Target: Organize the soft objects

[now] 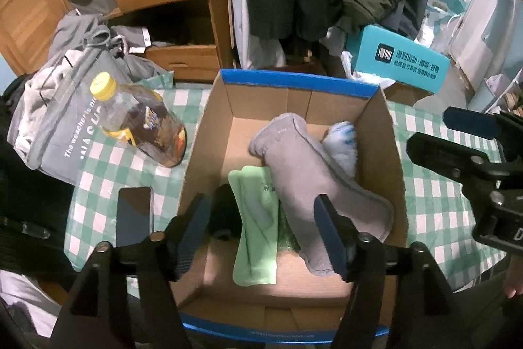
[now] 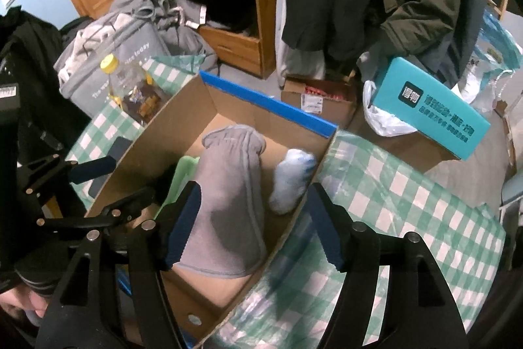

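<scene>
Left wrist view is showing the grey slipper (image 1: 313, 185) lying inside the cardboard box (image 1: 209, 133), its long axis running toward the far-left corner. The left gripper (image 1: 261, 231), spread and empty, is hovering nearer; the right gripper (image 2: 255, 224) is also hanging spread.

Matt brown cardboard box (image 1: 209, 133) holds a soft grey fleece cloth (image 1: 313, 172); beside the box, a glossy clear plastic bottle (image 1: 143, 123) on a shiny checked table (image 1: 434, 185) cover.

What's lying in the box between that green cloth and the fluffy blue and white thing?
The grey fleece item lies between the green cloth and the blue and white sock; the left wrist view shows it best.
</scene>
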A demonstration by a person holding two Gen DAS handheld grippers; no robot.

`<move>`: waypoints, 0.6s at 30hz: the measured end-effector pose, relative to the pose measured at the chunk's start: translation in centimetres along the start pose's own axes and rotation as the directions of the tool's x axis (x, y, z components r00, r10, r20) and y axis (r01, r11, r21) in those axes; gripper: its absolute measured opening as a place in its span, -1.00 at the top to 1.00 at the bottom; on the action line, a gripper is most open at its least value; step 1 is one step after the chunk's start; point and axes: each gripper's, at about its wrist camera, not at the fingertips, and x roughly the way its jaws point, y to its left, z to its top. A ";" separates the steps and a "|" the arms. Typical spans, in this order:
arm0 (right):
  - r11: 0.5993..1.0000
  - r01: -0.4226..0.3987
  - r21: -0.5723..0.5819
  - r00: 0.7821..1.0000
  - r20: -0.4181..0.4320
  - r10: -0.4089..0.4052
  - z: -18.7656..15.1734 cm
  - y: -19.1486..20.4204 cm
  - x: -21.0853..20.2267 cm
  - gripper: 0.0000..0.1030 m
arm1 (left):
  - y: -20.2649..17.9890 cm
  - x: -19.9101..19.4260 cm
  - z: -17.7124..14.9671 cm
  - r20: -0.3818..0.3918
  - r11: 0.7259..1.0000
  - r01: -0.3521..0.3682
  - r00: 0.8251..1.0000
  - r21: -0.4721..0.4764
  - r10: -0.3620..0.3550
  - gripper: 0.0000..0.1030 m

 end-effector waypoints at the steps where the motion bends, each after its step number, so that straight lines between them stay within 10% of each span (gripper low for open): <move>1: 1.000 0.002 0.004 1.000 0.006 -0.002 0.0 0.0 -0.3 -0.42 | -0.1 -0.4 0.1 0.009 1.000 0.000 1.000 0.001 0.000 -0.36; 18: 0.996 0.031 0.081 0.990 0.134 -0.042 -1.8 -2.5 -7.4 -0.46 | -2.0 -6.1 -0.2 0.126 1.000 0.013 0.992 0.014 -0.014 -0.85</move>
